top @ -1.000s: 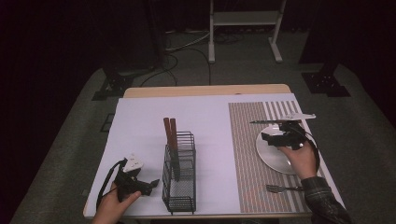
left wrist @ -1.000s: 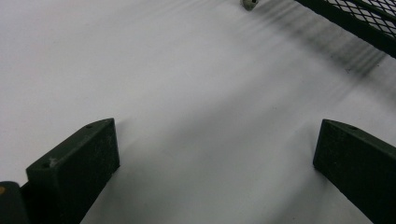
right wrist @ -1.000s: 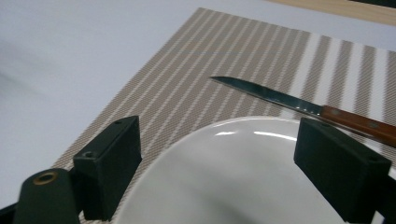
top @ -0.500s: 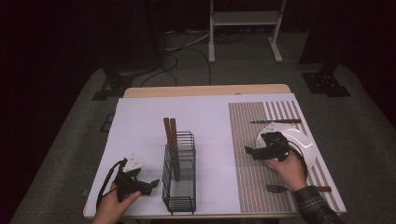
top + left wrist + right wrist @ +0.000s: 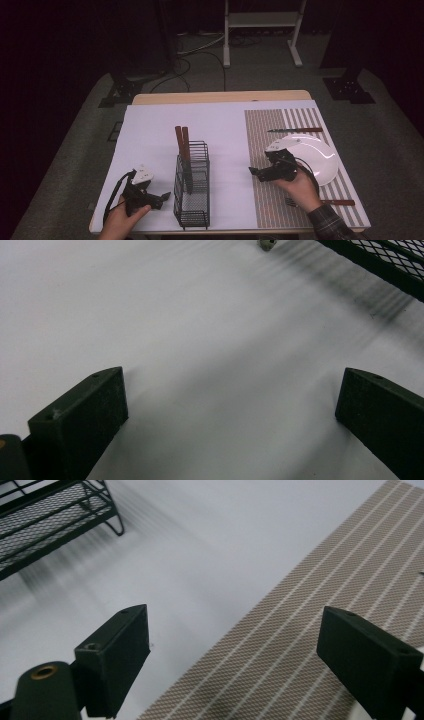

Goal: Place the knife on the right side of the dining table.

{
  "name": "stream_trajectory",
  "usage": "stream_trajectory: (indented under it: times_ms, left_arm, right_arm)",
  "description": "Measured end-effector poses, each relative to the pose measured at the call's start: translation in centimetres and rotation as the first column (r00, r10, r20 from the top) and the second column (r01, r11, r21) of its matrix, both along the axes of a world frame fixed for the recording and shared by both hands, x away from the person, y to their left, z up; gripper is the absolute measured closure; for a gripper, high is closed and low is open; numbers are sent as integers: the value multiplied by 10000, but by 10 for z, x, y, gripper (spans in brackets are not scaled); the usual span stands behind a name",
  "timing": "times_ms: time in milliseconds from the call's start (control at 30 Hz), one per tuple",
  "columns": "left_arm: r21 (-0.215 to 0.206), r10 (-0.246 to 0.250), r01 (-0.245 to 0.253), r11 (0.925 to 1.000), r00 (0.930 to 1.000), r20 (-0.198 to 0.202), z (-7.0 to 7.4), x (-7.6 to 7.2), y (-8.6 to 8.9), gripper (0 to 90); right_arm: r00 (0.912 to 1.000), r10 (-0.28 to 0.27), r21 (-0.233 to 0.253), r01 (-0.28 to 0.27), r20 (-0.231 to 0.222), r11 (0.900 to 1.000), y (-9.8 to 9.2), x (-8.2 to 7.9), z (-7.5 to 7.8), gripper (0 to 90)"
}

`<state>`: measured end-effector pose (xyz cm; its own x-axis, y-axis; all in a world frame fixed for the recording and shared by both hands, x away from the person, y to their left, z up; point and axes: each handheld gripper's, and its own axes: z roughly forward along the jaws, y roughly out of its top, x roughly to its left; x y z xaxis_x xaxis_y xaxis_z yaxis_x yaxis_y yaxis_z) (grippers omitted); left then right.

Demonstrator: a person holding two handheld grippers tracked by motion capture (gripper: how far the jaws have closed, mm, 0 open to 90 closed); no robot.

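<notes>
A black wire caddy (image 5: 192, 200) stands on the white table cover, with two wooden-handled utensils (image 5: 181, 142) upright in it. My left gripper (image 5: 162, 196) rests low at the caddy's left, open, with nothing between its jaws (image 5: 230, 405). The caddy's corner (image 5: 395, 262) lies ahead to its right. My right gripper (image 5: 254, 172) hovers open and empty over the left edge of the striped placemat (image 5: 280, 130), beside a white plate (image 5: 312, 157). In the right gripper view the jaws (image 5: 232, 640) straddle the mat's edge (image 5: 310, 625), and the caddy (image 5: 50, 520) is at upper left.
A knife (image 5: 295, 130) lies on the placemat behind the plate. A wooden-handled fork (image 5: 330, 202) lies near the mat's front edge, by the person's right wrist. Beyond the table are a dark floor, cables and a metal stand (image 5: 260, 30).
My right gripper has moved left and nearer, from above the plate's far side to the placemat's left edge. The left gripper has stayed put.
</notes>
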<state>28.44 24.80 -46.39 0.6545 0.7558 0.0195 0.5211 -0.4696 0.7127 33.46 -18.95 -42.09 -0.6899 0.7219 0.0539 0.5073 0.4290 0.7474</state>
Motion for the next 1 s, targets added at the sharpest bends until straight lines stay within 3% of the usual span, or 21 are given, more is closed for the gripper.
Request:
stream_trajectory:
  times_ms: [500, 867, 1000]
  left_arm:
    - [-3, 0, 0, 10000, 10000, -1, 0, 0, 0, 0]
    - [-9, 4, -4, 10000, 10000, 1, 0, 0, 0, 0]
    - [-5, 4, -4, 10000, 10000, 9, 0, 0, 0, 0]
  right_arm:
    - [9926, 1194, -224, -1199, -196, 9925, 35, -17, -8, 120]
    - [9709, 2378, -1019, -2395, -285, 9655, 71, -32, -24, 112]
    - [9666, 2546, -1210, -2564, -306, 9590, 77, -34, -30, 106]
